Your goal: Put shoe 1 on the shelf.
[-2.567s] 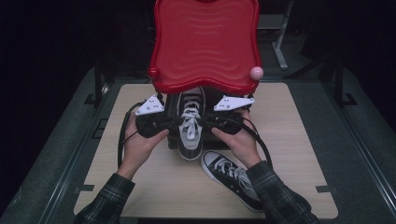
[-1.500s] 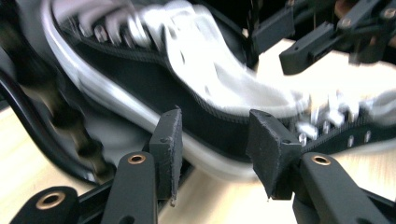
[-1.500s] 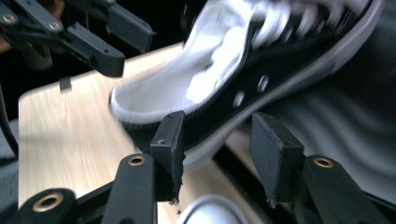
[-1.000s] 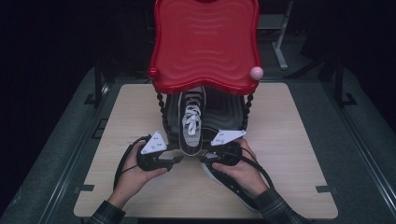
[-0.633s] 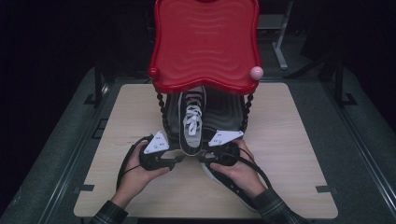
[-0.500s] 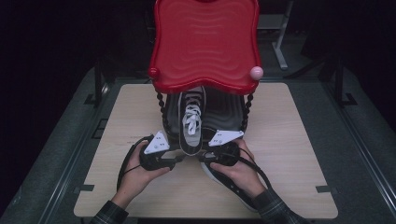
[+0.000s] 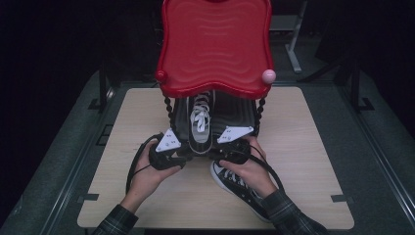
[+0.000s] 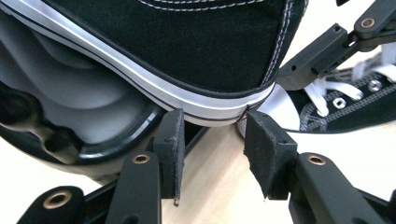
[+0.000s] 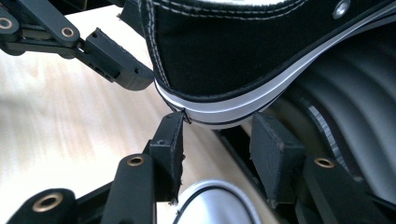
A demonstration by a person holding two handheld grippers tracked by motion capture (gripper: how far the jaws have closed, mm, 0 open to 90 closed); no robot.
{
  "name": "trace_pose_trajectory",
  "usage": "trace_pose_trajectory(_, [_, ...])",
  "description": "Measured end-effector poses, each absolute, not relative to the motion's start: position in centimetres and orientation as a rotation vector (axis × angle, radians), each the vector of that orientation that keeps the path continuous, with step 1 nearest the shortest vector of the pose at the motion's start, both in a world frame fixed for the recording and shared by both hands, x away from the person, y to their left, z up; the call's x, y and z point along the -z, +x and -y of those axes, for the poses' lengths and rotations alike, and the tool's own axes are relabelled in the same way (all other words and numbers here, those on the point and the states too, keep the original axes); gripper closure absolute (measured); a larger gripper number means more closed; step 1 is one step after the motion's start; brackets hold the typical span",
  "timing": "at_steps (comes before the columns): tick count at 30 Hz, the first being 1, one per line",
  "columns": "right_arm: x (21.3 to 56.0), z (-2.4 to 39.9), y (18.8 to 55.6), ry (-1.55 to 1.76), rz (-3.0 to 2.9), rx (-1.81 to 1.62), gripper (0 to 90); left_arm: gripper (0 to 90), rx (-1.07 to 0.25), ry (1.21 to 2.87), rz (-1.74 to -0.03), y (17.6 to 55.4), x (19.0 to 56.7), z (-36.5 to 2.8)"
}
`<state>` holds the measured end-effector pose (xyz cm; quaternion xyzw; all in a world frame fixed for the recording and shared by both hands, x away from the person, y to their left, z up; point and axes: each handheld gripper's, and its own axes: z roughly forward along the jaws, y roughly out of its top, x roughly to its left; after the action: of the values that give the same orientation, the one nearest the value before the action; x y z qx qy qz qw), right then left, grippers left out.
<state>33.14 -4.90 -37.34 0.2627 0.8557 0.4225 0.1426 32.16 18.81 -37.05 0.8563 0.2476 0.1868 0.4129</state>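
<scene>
We saw a red two-tier rack standing at the middle of the wooden counter, its glossy top shelf hiding most of the darker ribbed shelf beneath it. One black canvas sneaker with white laces lay on that lower shelf, heel toward us and jutting past the shelf's front edge. A second matching sneaker lay flat on the counter just in front of the rack, partly under the person's right hand.

The left tongs and the right tongs sat either side of the raised sneaker's heel. From the left gripper view, we found the left tongs' pads spread apart, their tips right under the white rubber heel strip; whether they touched it we could not tell. From the right gripper view, the right tongs' pads were likewise spread beneath the same heel, the nearer pad's tip meeting the sole's edge. Neither pair pinched anything.

The left hand rested low on the counter.
</scene>
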Motion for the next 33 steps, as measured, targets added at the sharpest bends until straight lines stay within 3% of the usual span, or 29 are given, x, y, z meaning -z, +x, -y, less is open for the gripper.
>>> trace_pose_trajectory(11, [35.8, 4.1, 35.6, 0.756, -2.408, -1.188, 57.7, 64.4, -0.541, 2.115, -0.683, 34.4, 35.9, -18.7])
trace_pose_trajectory(28, [36.9, 2.5, 37.5, 0.782, -2.397, -1.164, 58.0, 72.0, -0.591, 2.144, -0.757, 35.8, 36.5, -18.9])
trace_pose_trajectory(33, [37.0, 2.3, 37.8, 0.776, -2.399, -1.173, 57.9, 69.3, -0.586, 2.143, -0.758, 35.9, 36.6, -19.3])
